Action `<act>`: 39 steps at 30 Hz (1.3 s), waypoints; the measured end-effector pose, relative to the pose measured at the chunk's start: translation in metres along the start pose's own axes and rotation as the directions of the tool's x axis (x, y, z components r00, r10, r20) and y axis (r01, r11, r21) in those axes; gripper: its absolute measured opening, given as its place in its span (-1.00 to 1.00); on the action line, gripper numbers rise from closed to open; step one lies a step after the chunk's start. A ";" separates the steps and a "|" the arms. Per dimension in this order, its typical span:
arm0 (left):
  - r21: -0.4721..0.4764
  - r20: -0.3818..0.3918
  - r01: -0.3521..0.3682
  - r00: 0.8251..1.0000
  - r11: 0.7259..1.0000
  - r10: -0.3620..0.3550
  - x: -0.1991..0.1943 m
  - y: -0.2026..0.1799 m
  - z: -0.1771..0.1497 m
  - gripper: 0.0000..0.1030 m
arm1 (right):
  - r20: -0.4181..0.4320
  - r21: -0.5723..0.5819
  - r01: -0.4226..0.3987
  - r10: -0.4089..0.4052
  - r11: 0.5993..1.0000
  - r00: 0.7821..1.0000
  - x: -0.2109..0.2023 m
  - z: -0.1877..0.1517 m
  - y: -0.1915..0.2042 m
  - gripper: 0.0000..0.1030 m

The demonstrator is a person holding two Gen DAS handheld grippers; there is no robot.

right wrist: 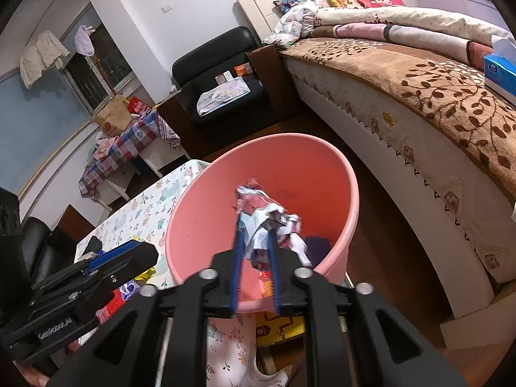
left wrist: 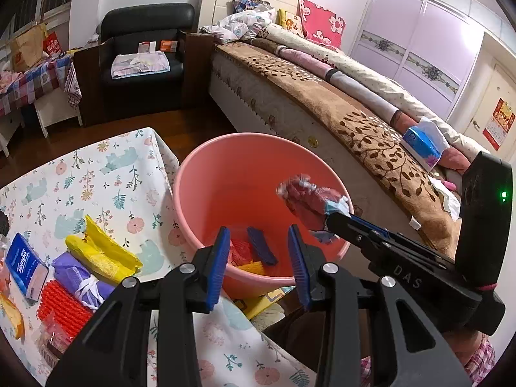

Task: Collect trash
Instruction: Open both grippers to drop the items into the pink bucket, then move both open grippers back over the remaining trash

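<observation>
Bucket: pink bucket (left wrist: 206,193) below both claws, beside the desk (left wrist: 106,174).
Left claw (left wrist: 259,251): spread, empty, over the bucket's near rim.
Right claw (right wrist: 254,222): pinching crumpled wrapper (right wrist: 258,203) over the bucket's mouth.

Crumpled red-and-white wrapper (right wrist: 258,213) over the pink bucket (left wrist: 190,180), perhaps still pinched; scraps (left wrist: 258,248) at bottom.

Bucket (left wrist: 258,174) between table (left wrist: 106,174) — bed (left wrist: 371,119).
</observation>
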State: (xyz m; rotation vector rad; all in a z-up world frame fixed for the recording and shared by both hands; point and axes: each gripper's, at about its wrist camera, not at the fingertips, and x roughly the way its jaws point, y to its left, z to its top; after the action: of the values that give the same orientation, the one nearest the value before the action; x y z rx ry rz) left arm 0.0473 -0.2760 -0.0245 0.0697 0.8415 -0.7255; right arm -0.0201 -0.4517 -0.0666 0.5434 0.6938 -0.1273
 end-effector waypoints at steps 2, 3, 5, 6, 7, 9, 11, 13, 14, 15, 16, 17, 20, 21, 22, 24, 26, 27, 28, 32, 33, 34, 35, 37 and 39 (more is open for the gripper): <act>-0.004 0.000 0.002 1.000 1.000 -0.002 -0.001 0.001 -0.001 -0.28 | -0.001 0.003 -0.004 0.004 1.000 1.000 0.000 -0.001 0.001 -0.47; -0.011 0.000 0.006 1.000 1.000 -0.006 -0.001 0.002 -0.001 -0.28 | 0.001 0.002 -0.004 0.004 1.000 1.000 0.000 -0.001 0.001 -0.31; -0.025 0.002 0.014 1.000 1.000 -0.014 -0.003 0.004 -0.002 -0.28 | 0.013 -0.003 -0.002 0.002 1.000 1.000 -0.003 -0.001 0.003 -0.20; -0.034 0.008 0.020 1.000 0.999 -0.020 -0.004 0.005 -0.002 -0.28 | 0.016 -0.005 -0.003 0.003 1.000 1.000 -0.004 -0.001 0.004 -0.20; -0.039 0.014 0.023 1.000 0.999 -0.022 -0.005 0.006 -0.002 -0.28 | 0.017 -0.008 -0.006 0.006 1.000 1.000 -0.005 -0.001 0.006 -0.20; -0.042 0.026 0.023 0.999 0.999 -0.022 -0.009 0.008 -0.002 -0.28 | 0.023 -0.014 -0.015 0.016 1.000 1.000 -0.008 -0.002 0.009 -0.20; -0.043 0.036 0.021 0.999 0.999 -0.019 -0.013 0.010 -0.003 -0.28 | 0.029 -0.023 -0.028 0.029 0.999 0.999 -0.010 -0.002 0.013 -0.20; -0.031 0.043 0.020 0.999 0.999 -0.019 -0.018 0.011 -0.004 -0.28 | 0.032 -0.037 -0.042 0.043 0.998 0.999 -0.013 -0.004 0.018 -0.20; -0.024 0.046 0.019 0.999 1.000 -0.018 -0.021 0.011 -0.004 -0.28 | 0.033 -0.046 -0.049 0.051 0.998 0.998 -0.014 -0.005 0.022 -0.20; -0.021 0.052 0.017 0.999 1.000 -0.016 -0.025 0.013 -0.006 -0.28 | 0.033 -0.053 -0.057 0.059 0.997 0.998 -0.015 -0.006 0.025 -0.20; -0.021 0.056 0.012 0.998 1.000 -0.011 -0.029 0.015 -0.007 -0.28 | 0.032 -0.062 -0.065 0.067 0.996 0.997 -0.016 -0.008 0.029 -0.20; -0.022 0.060 0.004 0.998 1.000 -0.003 -0.032 0.017 -0.008 -0.28 | 0.030 -0.071 -0.075 0.077 0.995 0.997 -0.016 -0.010 0.034 -0.20; -0.031 0.074 -0.034 0.997 0.999 0.036 -0.045 0.028 -0.013 -0.28 | 0.016 -0.098 -0.100 0.102 0.990 0.995 -0.016 -0.016 0.050 -0.20; -0.035 0.079 -0.040 0.996 0.999 0.043 -0.049 0.030 -0.014 -0.28 | 0.010 -0.111 -0.107 0.109 0.988 0.994 -0.016 -0.019 0.056 -0.20; -0.046 0.088 -0.055 0.994 0.997 0.059 -0.055 0.036 -0.015 -0.28 | 0.003 -0.125 -0.113 0.115 0.986 0.993 -0.015 -0.021 0.062 -0.20; -0.069 0.098 -0.069 0.992 0.995 0.076 -0.064 0.045 -0.018 -0.28 | -0.008 -0.146 -0.123 0.124 0.982 0.992 -0.014 -0.025 0.072 -0.20; -0.089 0.106 -0.076 0.991 0.993 0.085 -0.073 0.056 -0.021 -0.28 | -0.021 -0.168 -0.135 0.133 0.976 0.991 -0.014 -0.031 0.083 -0.20; -0.097 0.113 -0.086 0.989 0.992 0.096 -0.079 0.062 -0.023 -0.28 | -0.028 -0.179 -0.140 0.138 0.974 0.990 -0.014 -0.035 0.089 -0.20; -0.102 0.119 -0.098 0.987 0.990 0.110 -0.085 0.067 -0.026 -0.28 | -0.035 -0.188 -0.145 0.141 0.971 0.989 -0.013 -0.037 0.094 -0.20; -0.133 0.144 -0.134 0.978 0.982 0.153 -0.108 0.089 -0.038 -0.28 | -0.062 -0.220 -0.157 0.147 0.963 0.987 -0.009 -0.045 0.109 -0.21; -0.144 0.146 -0.141 0.976 0.979 0.162 -0.114 0.096 -0.042 -0.28 | -0.068 -0.225 -0.162 0.150 0.961 0.986 -0.009 -0.048 0.112 -0.21; -0.151 0.147 -0.149 0.974 0.977 0.171 -0.119 0.103 -0.046 -0.28 | -0.075 -0.231 -0.167 0.153 0.959 0.985 -0.007 -0.049 0.115 -0.21; -0.155 0.149 -0.155 0.973 0.976 0.178 -0.122 0.108 -0.049 -0.28 | -0.082 -0.239 -0.169 0.154 0.956 0.985 -0.005 -0.052 0.119 -0.21; -0.161 0.148 -0.183 0.967 0.970 0.207 -0.131 0.120 -0.058 -0.28 | -0.100 -0.250 -0.177 0.156 0.952 0.983 -0.001 -0.055 0.125 -0.21; -0.167 0.138 -0.201 0.965 0.965 0.225 -0.137 0.131 -0.066 -0.28 | -0.115 -0.261 -0.183 0.158 0.948 0.981 0.002 -0.059 0.130 -0.21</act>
State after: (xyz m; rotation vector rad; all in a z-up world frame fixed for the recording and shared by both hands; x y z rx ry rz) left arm 0.0234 -0.0777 -0.0021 -0.0320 0.7233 -0.4559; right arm -0.0148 -0.3103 -0.0497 0.3457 0.7374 0.1548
